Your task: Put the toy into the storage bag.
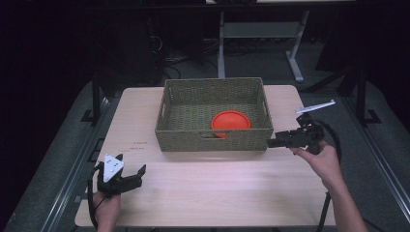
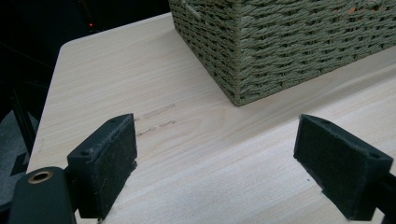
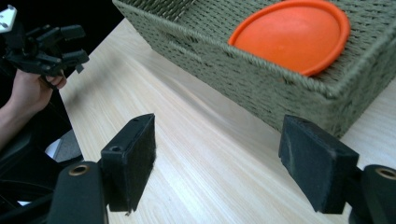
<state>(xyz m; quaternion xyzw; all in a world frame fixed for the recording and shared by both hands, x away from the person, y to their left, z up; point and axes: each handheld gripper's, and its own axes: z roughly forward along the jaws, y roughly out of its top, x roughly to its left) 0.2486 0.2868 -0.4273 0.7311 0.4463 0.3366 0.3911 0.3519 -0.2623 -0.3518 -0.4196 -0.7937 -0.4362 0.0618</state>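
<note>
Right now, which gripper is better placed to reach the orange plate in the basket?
Right. The right gripper sits at the basket's near right corner, jaws open, and the orange plate lies toward that side. The left gripper is open too, but back near the table's front-left edge.

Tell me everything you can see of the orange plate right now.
The orange plate is round, smooth and plastic-looking, with a raised rim. It sits inside the woven basket, in its front right part, apparently tilted against the front wall. Nothing else lies in the basket with it. Neither hand-held gripper touches it.
</note>
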